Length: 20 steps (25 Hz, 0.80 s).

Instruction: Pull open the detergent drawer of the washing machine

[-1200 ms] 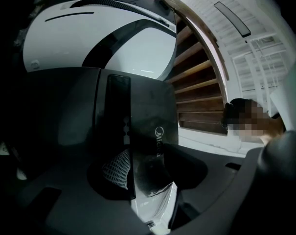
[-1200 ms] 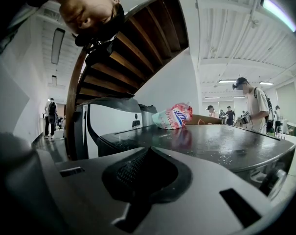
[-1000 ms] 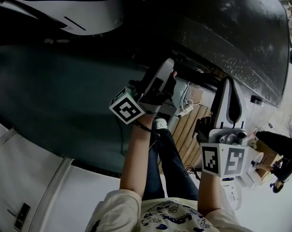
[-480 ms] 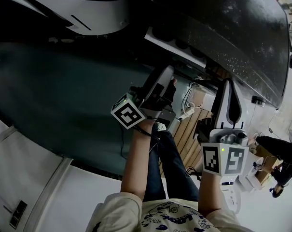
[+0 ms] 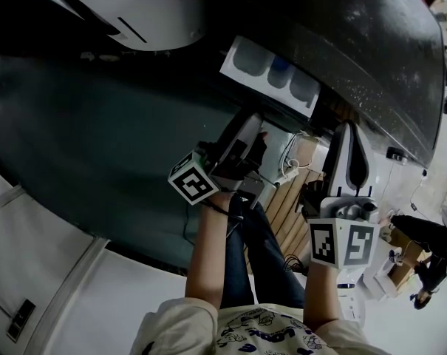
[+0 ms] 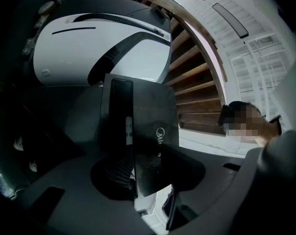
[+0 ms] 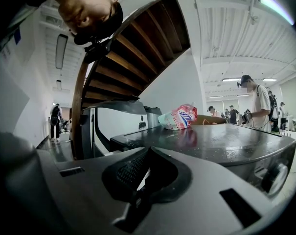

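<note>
detergent drawer (image 5: 273, 74) front clamped in up-tilted left tongs (image 6: 147, 177), jaws just closing.

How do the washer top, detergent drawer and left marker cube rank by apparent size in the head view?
1. washer top
2. detergent drawer
3. left marker cube; it sits nearer the camera, so it looks larger than it is.

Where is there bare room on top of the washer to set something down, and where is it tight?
The washer top is bare from its near edge back to the bag at the far end. It is tight in front: the open drawer sticks out, and the left gripper, its jaws just closing, grips the drawer front.
</note>
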Each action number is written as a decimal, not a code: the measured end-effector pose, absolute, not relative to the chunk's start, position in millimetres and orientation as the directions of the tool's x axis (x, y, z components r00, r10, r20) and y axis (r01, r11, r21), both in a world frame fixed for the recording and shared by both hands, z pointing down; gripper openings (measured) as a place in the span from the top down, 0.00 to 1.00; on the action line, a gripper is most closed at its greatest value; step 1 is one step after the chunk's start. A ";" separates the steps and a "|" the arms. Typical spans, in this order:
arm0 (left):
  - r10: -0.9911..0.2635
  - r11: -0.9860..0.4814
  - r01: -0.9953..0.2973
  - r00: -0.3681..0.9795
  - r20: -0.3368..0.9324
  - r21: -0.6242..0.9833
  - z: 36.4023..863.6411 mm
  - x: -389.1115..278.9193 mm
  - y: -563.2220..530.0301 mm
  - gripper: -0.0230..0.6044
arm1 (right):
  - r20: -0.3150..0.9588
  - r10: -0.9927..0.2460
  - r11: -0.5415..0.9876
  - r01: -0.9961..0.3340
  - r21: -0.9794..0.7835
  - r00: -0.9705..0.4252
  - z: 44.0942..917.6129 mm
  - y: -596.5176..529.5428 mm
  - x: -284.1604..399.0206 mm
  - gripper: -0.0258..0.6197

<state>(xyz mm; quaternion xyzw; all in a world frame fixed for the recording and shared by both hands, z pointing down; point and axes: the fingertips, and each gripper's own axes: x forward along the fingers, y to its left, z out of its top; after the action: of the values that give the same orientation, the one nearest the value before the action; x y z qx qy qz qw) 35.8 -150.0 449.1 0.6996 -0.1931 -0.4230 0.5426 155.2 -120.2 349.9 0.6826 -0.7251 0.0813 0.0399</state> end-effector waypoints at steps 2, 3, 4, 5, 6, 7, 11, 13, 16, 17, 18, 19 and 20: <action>-0.732 -0.339 0.190 0.562 -0.385 0.922 449.7 33.3 -145.7 0.68 | 0.168 -0.983 0.059 -0.996 -0.065 -0.069 350.1 -118.1 155.3 0.94; -0.732 -0.340 0.189 0.561 -0.385 0.921 450.3 32.2 -143.6 0.68 | 0.168 -0.983 0.060 -0.996 -0.066 -0.071 350.3 -116.9 155.6 0.94; -0.732 -0.341 0.189 0.561 -0.386 0.921 450.7 31.3 -141.5 0.68 | 0.168 -0.983 0.062 -0.996 -0.066 -0.072 350.6 -115.6 155.9 0.94; -0.732 -0.342 0.189 0.561 -0.387 0.921 450.8 30.3 -139.4 0.68 | 0.168 -0.983 0.063 -0.996 -0.067 -0.074 351.0 -114.3 156.2 0.94; -0.732 -0.343 0.191 0.560 -0.389 0.920 450.7 29.2 -137.2 0.68 | 0.168 -0.983 0.064 -0.996 -0.068 -0.075 351.3 -113.0 156.4 0.94; -0.731 -0.345 0.193 0.558 -0.392 0.919 450.6 27.9 -134.8 0.68 | 0.168 -0.983 0.066 -0.995 -0.069 -0.076 351.5 -111.7 156.4 0.94; -0.726 -0.349 0.201 0.560 -0.400 0.915 452.0 22.0 -123.7 0.68 | 0.167 -0.983 0.071 -0.995 -0.072 -0.083 350.2 -104.8 154.6 0.94; -0.724 -0.355 0.201 0.559 -0.405 0.913 452.5 19.5 -118.7 0.68 | 0.166 -0.982 0.074 -0.995 -0.072 -0.085 349.4 -101.7 154.3 0.94; -0.722 -0.361 0.201 0.558 -0.409 0.911 452.1 17.2 -113.7 0.68 | 0.165 -0.982 0.077 -0.994 -0.077 -0.089 349.0 -99.1 154.6 0.94; -0.721 -0.361 0.202 0.559 -0.410 0.910 452.0 16.8 -112.6 0.68 | 0.165 -0.982 0.078 -0.994 -0.078 -0.090 348.9 -98.4 154.5 0.94; -0.720 -0.361 0.204 0.560 -0.411 0.910 451.8 16.3 -111.5 0.68 | 0.165 -0.982 0.080 -0.994 -0.080 -0.092 348.9 -97.7 154.1 0.94; -0.719 -0.360 0.206 0.560 -0.412 0.910 451.8 15.7 -110.6 0.68 | 0.166 -0.982 0.082 -0.993 -0.082 -0.094 349.1 -97.0 153.7 0.94; -0.718 -0.360 0.206 0.562 -0.411 0.910 452.2 15.2 -109.9 0.68 | 0.167 -0.981 0.084 -0.993 -0.083 -0.097 349.6 -96.5 153.5 0.94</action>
<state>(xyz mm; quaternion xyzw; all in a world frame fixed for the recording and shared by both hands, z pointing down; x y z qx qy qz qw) 15.2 -109.9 452.2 0.7027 -0.1820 -0.4313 0.5358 153.5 -96.5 349.6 0.6712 -0.7353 0.0871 0.0338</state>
